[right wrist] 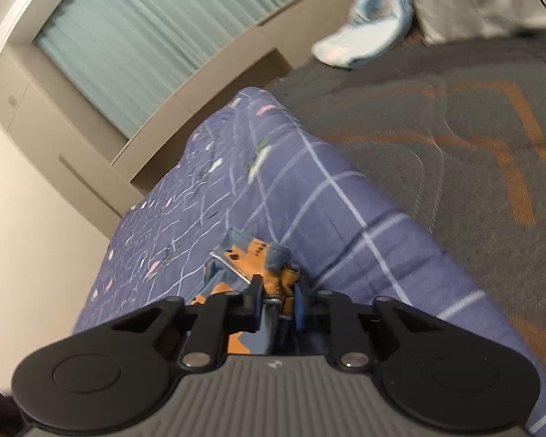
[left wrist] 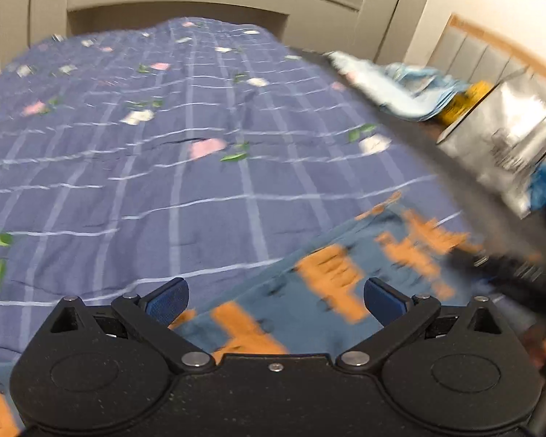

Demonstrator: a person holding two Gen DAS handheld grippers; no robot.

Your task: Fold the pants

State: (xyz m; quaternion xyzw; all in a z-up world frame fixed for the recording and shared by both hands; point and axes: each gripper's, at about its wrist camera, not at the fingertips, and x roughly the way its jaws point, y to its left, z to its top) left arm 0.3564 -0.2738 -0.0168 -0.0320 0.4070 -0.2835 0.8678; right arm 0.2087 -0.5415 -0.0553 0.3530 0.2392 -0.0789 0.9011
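Right hand-held gripper (right wrist: 276, 304): clamped on bunched pants (right wrist: 253, 255).
Left hand-held gripper (left wrist: 276, 296): open above pants.
Advice: grip matching edge, pull taut over quilt (left wrist: 127, 145).

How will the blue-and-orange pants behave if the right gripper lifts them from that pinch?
Probably floppy: the pants bunch and crumple between the right gripper pads. Likely light, since a small pinch holds the gathered fabric. The rest lies spread on the quilt under the open left gripper, so it may drag and unfold.

Beige walls (right wrist: 36, 236), teal curtain (right wrist: 156, 32) (drawn)
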